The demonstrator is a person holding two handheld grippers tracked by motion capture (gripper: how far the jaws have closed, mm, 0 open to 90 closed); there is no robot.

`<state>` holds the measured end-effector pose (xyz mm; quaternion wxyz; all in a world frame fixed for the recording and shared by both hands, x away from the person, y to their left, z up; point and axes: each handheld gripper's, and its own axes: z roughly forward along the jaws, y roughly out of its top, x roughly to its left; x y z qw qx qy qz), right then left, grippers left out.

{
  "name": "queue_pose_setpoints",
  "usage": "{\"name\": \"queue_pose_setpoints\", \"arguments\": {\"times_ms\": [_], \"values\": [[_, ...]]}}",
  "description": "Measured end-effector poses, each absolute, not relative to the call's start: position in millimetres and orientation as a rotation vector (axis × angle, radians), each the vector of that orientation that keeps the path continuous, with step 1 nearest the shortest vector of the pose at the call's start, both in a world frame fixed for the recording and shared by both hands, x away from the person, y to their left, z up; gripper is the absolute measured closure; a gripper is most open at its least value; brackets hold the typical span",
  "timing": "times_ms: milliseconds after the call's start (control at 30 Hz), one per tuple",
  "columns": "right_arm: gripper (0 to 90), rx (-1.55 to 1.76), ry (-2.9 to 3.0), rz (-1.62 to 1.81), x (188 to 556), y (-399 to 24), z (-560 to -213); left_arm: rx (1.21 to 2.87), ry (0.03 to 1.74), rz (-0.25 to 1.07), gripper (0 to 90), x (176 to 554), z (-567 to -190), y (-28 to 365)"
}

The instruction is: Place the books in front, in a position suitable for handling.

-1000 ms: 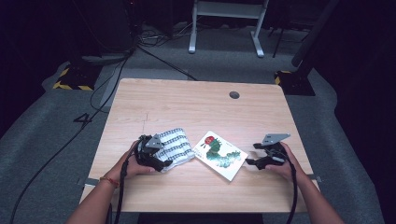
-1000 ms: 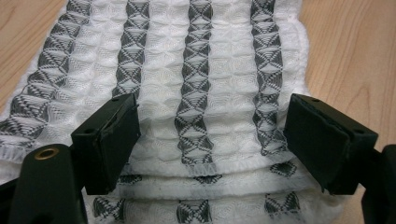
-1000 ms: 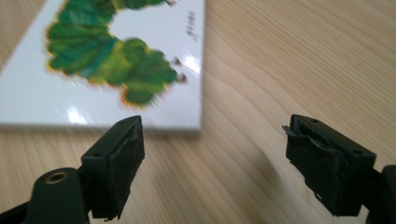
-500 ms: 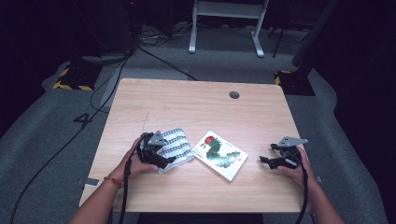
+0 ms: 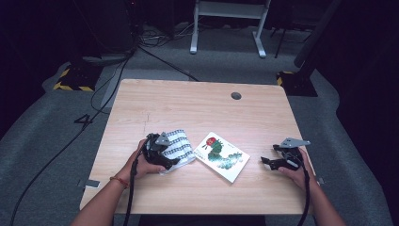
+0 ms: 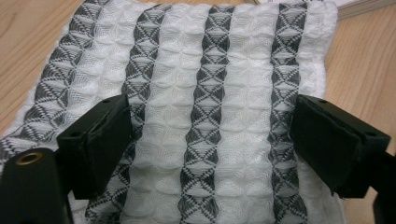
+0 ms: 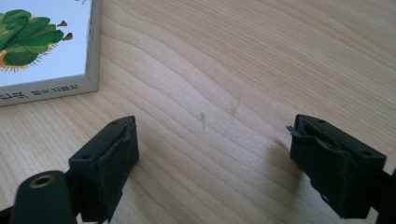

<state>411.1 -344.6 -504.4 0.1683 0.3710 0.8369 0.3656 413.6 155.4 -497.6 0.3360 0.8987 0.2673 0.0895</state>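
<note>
So there I was with my left claw (image 5: 165,160) parked low over the striped cloth (image 5: 178,145), lower left of the high view. Its jaws were spread, sitting on top of the folded fabric with the weave lying between them and not pinched at all (in the left claw view the black pads sat either side of the middle stripes, nothing gathered up). The cloth lay flat on the tabletop (image 5: 197,106), its right edge just beside the picture book (image 5: 221,156) with the caterpillar cover.

My right claw (image 5: 273,161) was way over at the lower right, well apart from the book, jaws spread as wide as they go and just been opening further, with nothing but bare wood between them. In the right claw view the book's corner (image 7: 49,53) sat in the upper left.

What worried me: if I closed the left claw from there I'd probably nip only the top layer, and the fold would fall open as I lifted. Dragging it sideways could also shove the cloth into the book and skew both. And with the right claw so far off, there was nothing to pin the book down.
</note>
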Motion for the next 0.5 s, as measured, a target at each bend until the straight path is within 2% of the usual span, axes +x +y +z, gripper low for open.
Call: {"name": "queue_pose_setpoints", "arguments": {"times_ms": [67, 300, 333, 400, 500], "values": [[15.7, 1.056, 2.380, 1.040, 411.1, -344.5, -504.4, 2.348, 0.701, 0.234, 20.1, 413.8, -496.7, 155.3], [15.6, 1.057, 2.380, 1.040, 411.2, -344.4, -504.4, 2.352, 0.686, 0.229, 53.0, 413.7, -491.5, 160.0], [15.6, 1.057, 2.379, 1.039, 411.2, -344.3, -504.4, 2.347, 0.687, 0.231, 53.0, 414.2, -491.4, 161.4], [15.6, 1.056, 2.378, 1.039, 411.3, -344.3, -504.4, 2.349, 0.686, 0.231, 64.1, 415.3, -490.7, 163.9], [15.6, 1.057, 2.378, 1.040, 411.3, -344.2, -504.5, 2.335, 0.693, 0.229, 72.7, 416.8, -491.3, 166.9]]}}
